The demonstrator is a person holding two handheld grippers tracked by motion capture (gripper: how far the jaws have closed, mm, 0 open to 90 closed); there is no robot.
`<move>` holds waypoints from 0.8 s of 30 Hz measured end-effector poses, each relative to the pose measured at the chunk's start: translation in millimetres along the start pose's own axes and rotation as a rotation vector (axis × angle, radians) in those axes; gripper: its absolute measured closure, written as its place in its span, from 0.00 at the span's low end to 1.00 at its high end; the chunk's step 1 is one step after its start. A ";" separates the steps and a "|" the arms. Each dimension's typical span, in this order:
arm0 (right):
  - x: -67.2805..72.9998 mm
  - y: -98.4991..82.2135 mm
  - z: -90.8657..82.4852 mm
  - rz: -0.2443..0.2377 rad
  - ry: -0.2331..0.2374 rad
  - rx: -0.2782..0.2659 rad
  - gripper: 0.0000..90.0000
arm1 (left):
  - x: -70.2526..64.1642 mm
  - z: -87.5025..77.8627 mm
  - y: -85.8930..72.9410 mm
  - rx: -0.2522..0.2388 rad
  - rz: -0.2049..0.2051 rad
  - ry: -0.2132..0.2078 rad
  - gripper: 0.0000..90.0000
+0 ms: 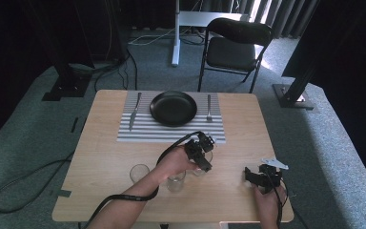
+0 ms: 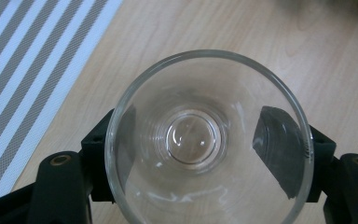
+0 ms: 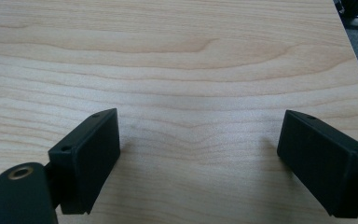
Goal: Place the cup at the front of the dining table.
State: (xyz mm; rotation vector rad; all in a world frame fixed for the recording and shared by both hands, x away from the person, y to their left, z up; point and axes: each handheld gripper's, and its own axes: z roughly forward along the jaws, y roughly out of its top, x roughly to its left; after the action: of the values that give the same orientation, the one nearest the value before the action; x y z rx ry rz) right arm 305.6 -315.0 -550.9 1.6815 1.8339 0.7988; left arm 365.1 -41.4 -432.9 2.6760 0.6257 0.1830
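Note:
A clear drinking glass point(image 2: 191, 140) stands upright on the wooden table point(image 2: 242, 32), seen from straight above in the left gripper view. My left gripper point(image 2: 200, 149) is shut on it, one black jaw against each side of its lower wall. In the high view this glass point(image 1: 199, 170) sits just in front of the striped placemat point(image 1: 138, 133), partly hidden by my left gripper point(image 1: 201, 160). My right gripper point(image 1: 256, 180) rests near the table's front right corner. It is open point(image 3: 198, 158) over bare wood, with nothing between its jaws.
Two more empty glasses point(image 1: 139, 172) point(image 1: 176, 182) stand left of the held one, near the person's left forearm. On the placemat lie a black plate point(image 1: 173, 108), a knife point(image 1: 134, 112) and a fork point(image 1: 208, 109). A folding chair point(image 1: 236, 45) stands beyond the table.

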 end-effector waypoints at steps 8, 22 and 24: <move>0.1 0.0 0.0 0.001 0.000 0.001 0.14 | 20.6 -5.0 -12.5 0.008 -0.056 0.021 0.33; 0.0 0.0 0.0 0.000 0.000 0.001 0.14 | 54.6 -17.9 -42.7 0.024 -0.152 0.061 0.33; 0.1 0.0 0.0 0.000 0.000 0.001 0.14 | 59.0 -20.1 -47.4 0.025 -0.161 0.064 0.33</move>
State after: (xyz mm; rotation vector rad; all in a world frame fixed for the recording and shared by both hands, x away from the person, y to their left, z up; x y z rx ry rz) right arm 305.5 -314.9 -550.9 1.6826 1.8346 0.7987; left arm 394.6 31.1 -431.0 2.6368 0.8655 0.2185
